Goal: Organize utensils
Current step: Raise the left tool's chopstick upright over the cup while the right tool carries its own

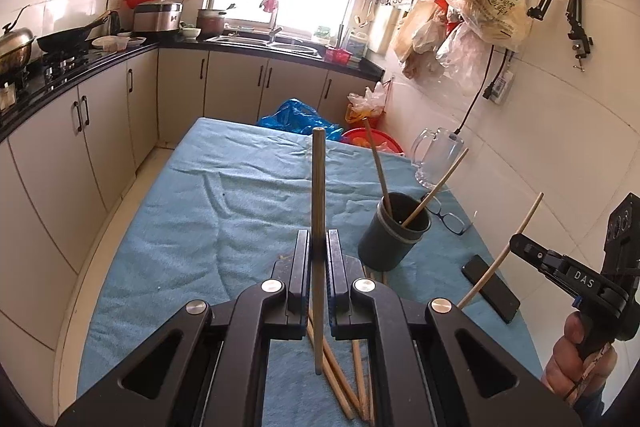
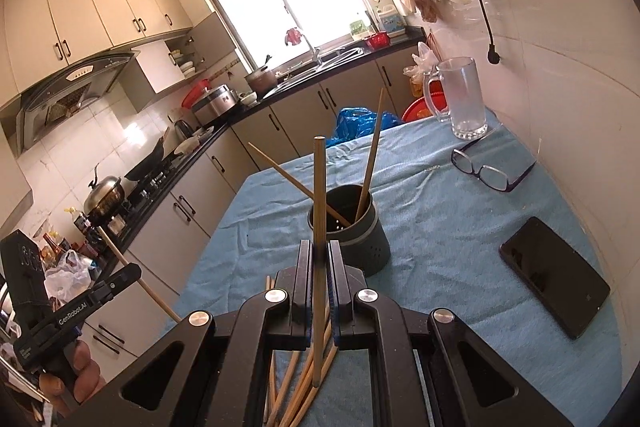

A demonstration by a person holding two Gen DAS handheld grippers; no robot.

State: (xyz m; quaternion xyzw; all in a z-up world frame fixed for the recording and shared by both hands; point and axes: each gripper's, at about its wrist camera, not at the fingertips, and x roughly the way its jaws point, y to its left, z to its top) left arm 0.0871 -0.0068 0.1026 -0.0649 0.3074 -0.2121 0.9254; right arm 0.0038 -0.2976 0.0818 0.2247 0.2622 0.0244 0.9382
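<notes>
Between the pads of the left tool [image 1: 319, 251] a chopstick [image 1: 318, 227] stands upright, clamped near its middle, its lower end hanging above the loose chopsticks [image 1: 340, 379] lying on the surface. The right tool [image 2: 319, 267] likewise grips its own chopstick [image 2: 319, 227] upright, just in front of the dark cup [image 2: 352, 227], with more loose sticks fanned out beneath it. Seen from the left wrist, the right tool sits off to the right beside the phone [image 1: 491, 287].

The dark cup stands on the surface to the right of centre and holds two chopsticks [image 2: 370, 163] leaning apart against its rim. A clear glass mug [image 2: 460, 99] stands at the far corner near the wall; nothing can be seen inside it.

A blue towel-like cloth [image 2: 440, 227] covers the surface, wrinkled, with eyeglasses [image 2: 486, 173] between mug and phone. Beyond lie kitchen cabinets, a sink under a bright window, a stove with a wok, and plastic bags hung on wall hooks
</notes>
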